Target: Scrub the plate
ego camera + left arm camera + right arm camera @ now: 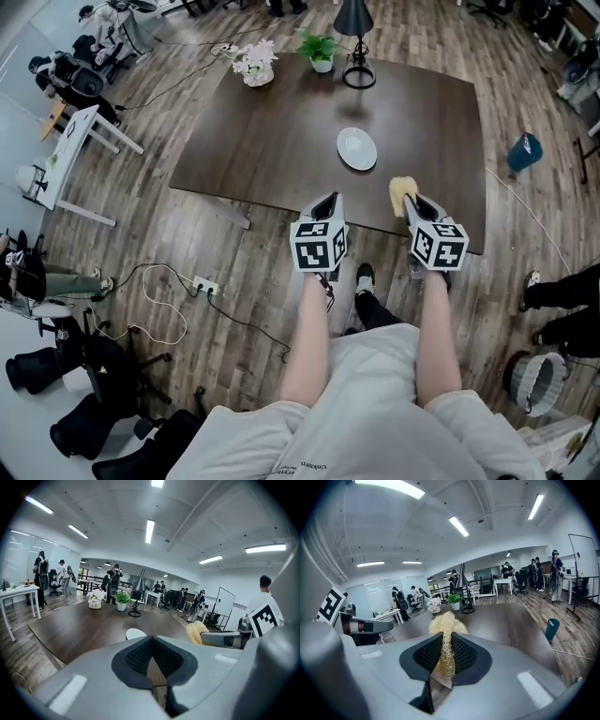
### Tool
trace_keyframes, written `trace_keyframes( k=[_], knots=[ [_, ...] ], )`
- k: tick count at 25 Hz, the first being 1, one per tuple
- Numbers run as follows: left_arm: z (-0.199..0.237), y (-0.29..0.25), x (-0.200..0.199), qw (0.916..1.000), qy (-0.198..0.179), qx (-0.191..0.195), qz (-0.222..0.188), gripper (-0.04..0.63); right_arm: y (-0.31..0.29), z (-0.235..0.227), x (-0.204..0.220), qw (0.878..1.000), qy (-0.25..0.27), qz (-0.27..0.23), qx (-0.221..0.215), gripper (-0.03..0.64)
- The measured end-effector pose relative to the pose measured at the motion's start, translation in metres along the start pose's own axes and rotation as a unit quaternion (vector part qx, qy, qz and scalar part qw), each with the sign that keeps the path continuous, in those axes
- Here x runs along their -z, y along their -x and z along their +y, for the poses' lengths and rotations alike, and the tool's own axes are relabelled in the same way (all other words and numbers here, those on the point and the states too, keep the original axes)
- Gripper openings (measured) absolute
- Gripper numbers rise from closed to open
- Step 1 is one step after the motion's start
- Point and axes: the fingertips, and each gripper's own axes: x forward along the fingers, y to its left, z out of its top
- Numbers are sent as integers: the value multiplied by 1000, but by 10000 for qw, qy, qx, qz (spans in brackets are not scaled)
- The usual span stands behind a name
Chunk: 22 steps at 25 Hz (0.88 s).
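Plate (356,148) on dark office table (272,141).

Open-plan office. Wood-plank floor (234,272) throughout. Large dark counter (281,141) centrally placed, carrying a black lamp (353,17), a green potted plant (319,47) and a pot of white flowers (255,64) at its far edge. White desk (70,150) to the left. Blue bin (525,152) on the floor, right. Power strip (203,284) with trailing cable near the counter. Ceiling strip lights (149,530) lit.

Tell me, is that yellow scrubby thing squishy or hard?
Probably squishy: the scrubber looks like loose, stringy fibres, and the right tool pinches its middle thin while the top puffs out. Likely very light, and not slippery, given that rough tangle.
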Motion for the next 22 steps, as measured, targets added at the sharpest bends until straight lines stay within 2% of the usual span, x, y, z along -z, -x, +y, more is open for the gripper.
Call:
trace_keyframes(
  k=[10,22],
  knots=[
    [34,-46,-46,9998,-102,-186,-49,2,-76,-15,-49,9996,-128,-7,-239,75],
    [58,-109,-66,9992,-67,-390,-36,2,-162,-29,-85,9973,-5,110,-726,75]
  ],
)
